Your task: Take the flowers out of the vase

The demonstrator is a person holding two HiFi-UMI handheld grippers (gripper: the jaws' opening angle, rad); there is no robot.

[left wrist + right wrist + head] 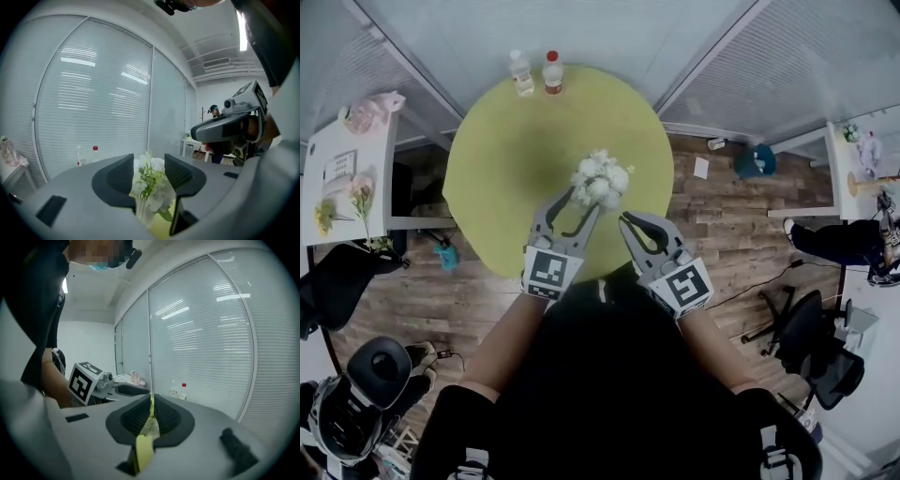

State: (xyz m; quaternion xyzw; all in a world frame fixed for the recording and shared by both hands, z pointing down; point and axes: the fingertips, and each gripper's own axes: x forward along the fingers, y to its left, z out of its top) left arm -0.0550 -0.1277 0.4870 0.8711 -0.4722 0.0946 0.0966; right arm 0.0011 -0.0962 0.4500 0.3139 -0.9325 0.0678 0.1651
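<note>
The white flowers stand in the middle of the round green tabletop, directly in front of the left tool. This tool is the nearer one, and its tips already reach the edge of the bunch. In the left gripper view its jaws stand wide apart, one on each side of the blossoms and green leaves, and neither pad seems to press on them, so nothing is gripped yet. The clear vase shows only below the leaves, low in the gap between the jaws, and from the head view the blossoms hide it. I judge that the stems rise straight up out of the vase. The tool points almost level across them, so a closing of the jaws would meet the bunch from the two sides, and the pull should then go upward along the stems. The jaws are at the height of the blossoms, not of the stems, so a somewhat lower hold may be safer. The right tool is beside the flowers, a little apart and nearer to the person. Its jaws are closed together on nothing, and only a strip of the tabletop shows through the slit.
</note>
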